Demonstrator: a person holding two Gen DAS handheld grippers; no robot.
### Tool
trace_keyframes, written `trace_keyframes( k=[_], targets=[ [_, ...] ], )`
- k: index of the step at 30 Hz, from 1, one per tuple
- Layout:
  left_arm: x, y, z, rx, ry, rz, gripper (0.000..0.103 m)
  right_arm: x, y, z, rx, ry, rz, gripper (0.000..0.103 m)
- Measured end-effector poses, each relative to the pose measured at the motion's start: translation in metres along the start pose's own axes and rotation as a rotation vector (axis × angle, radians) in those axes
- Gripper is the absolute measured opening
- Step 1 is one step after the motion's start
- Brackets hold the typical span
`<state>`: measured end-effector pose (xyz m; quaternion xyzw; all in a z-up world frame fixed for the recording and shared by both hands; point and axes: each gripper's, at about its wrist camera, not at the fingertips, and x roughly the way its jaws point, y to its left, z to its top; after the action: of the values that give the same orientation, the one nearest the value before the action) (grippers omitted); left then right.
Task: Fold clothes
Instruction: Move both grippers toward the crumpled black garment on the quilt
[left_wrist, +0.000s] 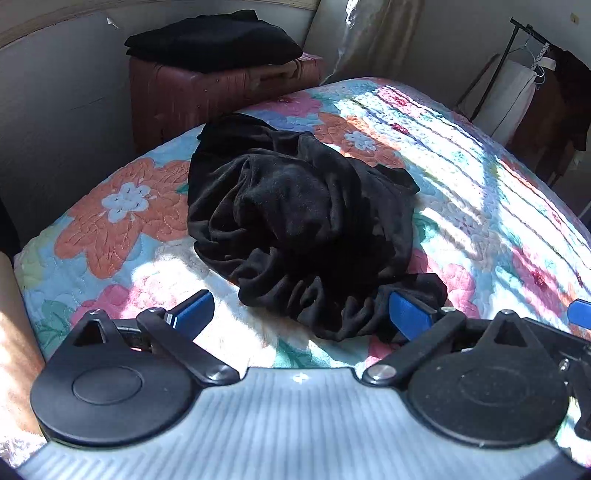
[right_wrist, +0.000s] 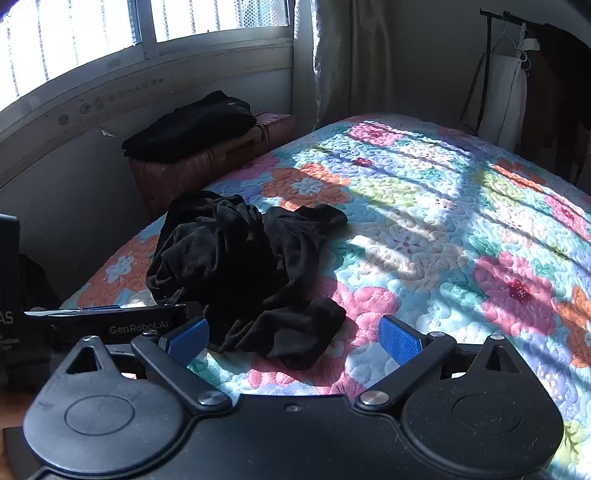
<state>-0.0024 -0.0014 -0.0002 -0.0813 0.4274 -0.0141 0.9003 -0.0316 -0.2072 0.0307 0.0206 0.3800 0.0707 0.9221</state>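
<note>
floral quilt (left_wrist: 122, 225) | crumpled black garment (left_wrist: 295, 218) | folded black pile (left_wrist: 214, 37) on suitcase (left_wrist: 192, 96)

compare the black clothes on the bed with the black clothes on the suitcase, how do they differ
The black garment on the bed is a crumpled, bunched heap; the black clothes on the red-brown suitcase lie flat and neatly folded. The heap sits right before both open grippers, on the floral quilt; the folded clothes rest farther back, by the wall under the window. Both are plain black fabric, and neither is touched.
</note>
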Motion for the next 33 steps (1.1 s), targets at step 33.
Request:
trace_keyframes(
  k=[33],
  targets=[
    [-0.006,-0.002,-0.015,-0.044,-0.006,-0.083,0.103,-0.017,-0.004,-0.014,-0.058,-0.063,0.123,0.101]
  ],
)
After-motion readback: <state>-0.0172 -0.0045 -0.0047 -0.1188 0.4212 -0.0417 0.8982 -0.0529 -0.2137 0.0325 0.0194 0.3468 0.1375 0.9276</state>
